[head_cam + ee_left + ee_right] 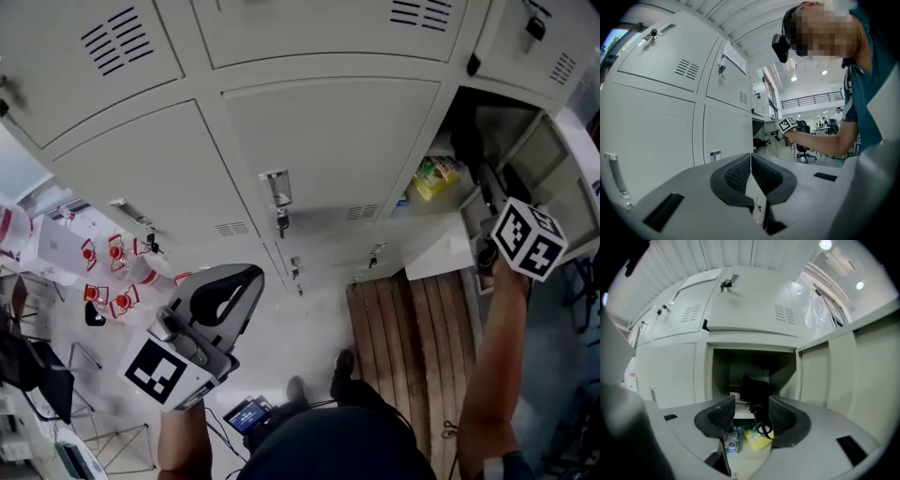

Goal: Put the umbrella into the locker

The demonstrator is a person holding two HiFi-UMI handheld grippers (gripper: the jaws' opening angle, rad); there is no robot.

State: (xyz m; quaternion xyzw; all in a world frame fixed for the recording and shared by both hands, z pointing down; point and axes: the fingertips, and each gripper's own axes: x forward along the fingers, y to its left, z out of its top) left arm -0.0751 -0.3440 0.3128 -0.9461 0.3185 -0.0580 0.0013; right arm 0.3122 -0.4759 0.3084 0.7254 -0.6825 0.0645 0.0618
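1. A black folded umbrella [753,387] is seen lying inside the open compartment of a pale grey metal locker [717,373], and its black wrist loop [764,428] hangs down at the front.
2. A yellow packet [758,439] and a small blue-and-white packet [732,439] are seen in the same compartment, just below the umbrella.
3. The right gripper [751,412] is held in front of the opening with its jaws spread wide. The umbrella is framed between them, but neither pad is pressed on it and nothing is gripped.
4. The left gripper [751,161] is held well apart from the opening, in front of the closed locker doors [656,117]. Its jaws are brought fully together and nothing is caught between them.
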